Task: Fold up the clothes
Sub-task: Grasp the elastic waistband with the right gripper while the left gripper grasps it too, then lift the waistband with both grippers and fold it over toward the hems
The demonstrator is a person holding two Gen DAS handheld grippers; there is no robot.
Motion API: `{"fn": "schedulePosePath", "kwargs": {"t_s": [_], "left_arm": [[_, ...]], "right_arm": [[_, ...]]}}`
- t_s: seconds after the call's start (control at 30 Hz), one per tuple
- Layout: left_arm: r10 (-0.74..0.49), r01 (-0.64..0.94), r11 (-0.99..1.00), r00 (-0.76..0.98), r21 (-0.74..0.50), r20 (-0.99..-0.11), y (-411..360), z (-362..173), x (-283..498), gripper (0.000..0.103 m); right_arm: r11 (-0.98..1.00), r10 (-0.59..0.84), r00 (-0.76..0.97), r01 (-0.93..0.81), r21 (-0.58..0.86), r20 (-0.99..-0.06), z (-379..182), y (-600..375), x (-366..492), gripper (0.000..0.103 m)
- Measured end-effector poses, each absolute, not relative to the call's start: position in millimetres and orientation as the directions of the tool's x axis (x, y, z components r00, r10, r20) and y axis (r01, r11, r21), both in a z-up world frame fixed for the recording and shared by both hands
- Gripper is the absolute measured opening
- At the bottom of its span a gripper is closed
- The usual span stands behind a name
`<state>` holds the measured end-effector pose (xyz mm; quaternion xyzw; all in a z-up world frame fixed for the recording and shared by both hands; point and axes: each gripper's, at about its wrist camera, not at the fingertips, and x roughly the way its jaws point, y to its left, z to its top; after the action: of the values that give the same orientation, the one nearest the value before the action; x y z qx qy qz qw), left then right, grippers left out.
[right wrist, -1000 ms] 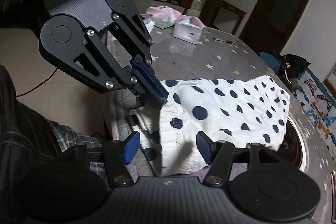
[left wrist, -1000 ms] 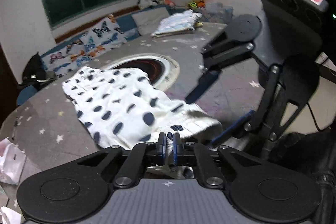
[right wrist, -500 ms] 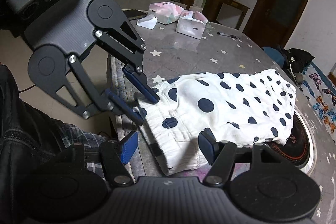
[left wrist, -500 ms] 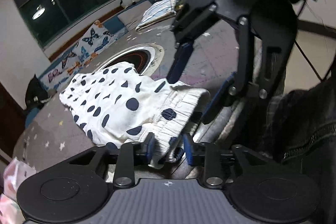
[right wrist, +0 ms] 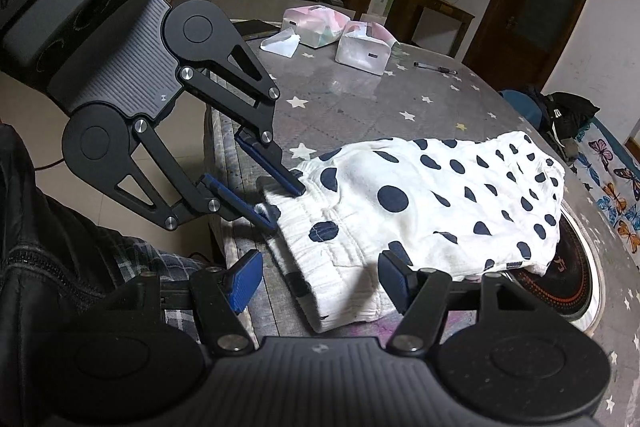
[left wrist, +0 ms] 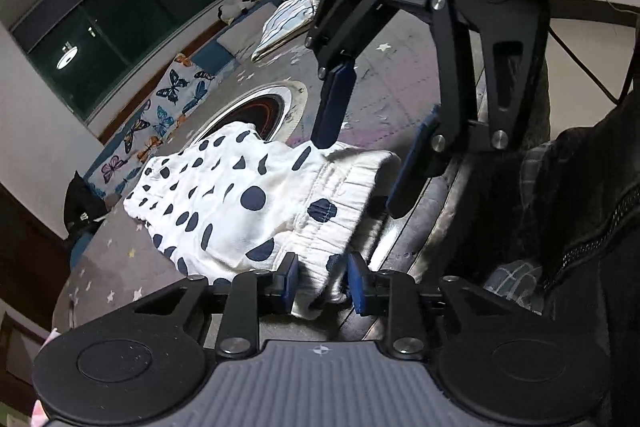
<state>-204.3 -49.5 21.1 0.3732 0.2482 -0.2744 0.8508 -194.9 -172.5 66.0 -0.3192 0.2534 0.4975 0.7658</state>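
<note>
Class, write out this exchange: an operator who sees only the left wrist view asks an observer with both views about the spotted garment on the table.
Operator: Has the right gripper pinched the spotted garment?
Observer: No. In the right wrist view its jaws stand wide, and the waistband corner lies between them unpinched.
Operator: What sits on the table outside my picture?
Observer: Two pink-and-white packs stand at the end beyond the garment.
</note>
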Motion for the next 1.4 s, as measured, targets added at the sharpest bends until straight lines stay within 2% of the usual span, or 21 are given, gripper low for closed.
{"fn": "schedulePosePath", "kwargs": {"t_s": [0.17, 0.33, 0.63, 0.7, 0.73, 0.87, 0.9, 0.97, 1.17, 1.4], "left_arm": [[-0.312, 0.661, 0.622, 0.701, 0.420, -0.641, -45.1, 33.0, -196.9, 0.010], [-0.361, 0.641, 0.723, 0.669, 0.259, -0.649, -28.9, 56.6, -174.1, 0.007], [-0.415, 0.624, 0.774, 0.626, 0.105, -0.660, -16.3, 71.7, -146.0, 0.006], [-0.425, 0.614, 0.786, 0.620, 0.070, -0.660, -12.3, 73.4, -141.2, 0.006], [-0.430, 0.609, 0.791, 0.617, 0.053, -0.659, -10.3, 74.2, -139.1, 0.006], [-0.454, 0.605, 0.796, 0.604, 0.006, -0.655, -2.5, 78.7, -136.5, 0.008], [-0.466, 0.608, 0.794, 0.599, -0.009, -0.652, 0.0, 80.8, -137.6, 0.010], [-0.487, 0.610, 0.792, 0.603, -0.027, -0.632, 5.8, 88.0, -141.2, 0.010], [-0.476, 0.558, 0.829, 0.679, -0.028, -0.560, 25.8, 110.1, -140.6, 0.010], [-0.462, 0.513, 0.854, 0.673, -0.086, -0.578, 24.2, 94.3, -102.9, 0.010]], "right_arm": [[0.301, 0.602, 0.389, -0.919, -0.253, -0.697, 66.2, -170.8, -195.6, 0.065], [0.286, 0.595, 0.423, -0.906, -0.312, -0.683, 63.5, -165.6, -199.5, 0.065], [0.199, 0.582, 0.490, -0.860, -0.470, -0.650, 45.0, -144.9, -213.2, 0.064], [0.192, 0.575, 0.522, -0.835, -0.516, -0.630, 39.9, -139.3, -215.4, 0.061], [0.198, 0.573, 0.530, -0.830, -0.522, -0.625, 38.5, -137.5, -214.5, 0.056], [0.238, 0.574, 0.535, -0.833, -0.499, -0.619, 37.4, -135.2, -206.3, 0.025], [0.250, 0.577, 0.531, -0.838, -0.485, -0.621, 38.7, -136.2, -203.9, 0.024], [0.270, 0.590, 0.515, -0.852, -0.449, -0.622, 44.7, -141.3, -199.7, 0.016], [0.290, 0.627, 0.450, -0.892, -0.346, -0.635, 70.7, -165.7, -198.4, 0.014], [0.200, 0.649, 0.369, -0.926, -0.319, -0.665, 106.8, -190.6, -229.2, 0.014]]}}
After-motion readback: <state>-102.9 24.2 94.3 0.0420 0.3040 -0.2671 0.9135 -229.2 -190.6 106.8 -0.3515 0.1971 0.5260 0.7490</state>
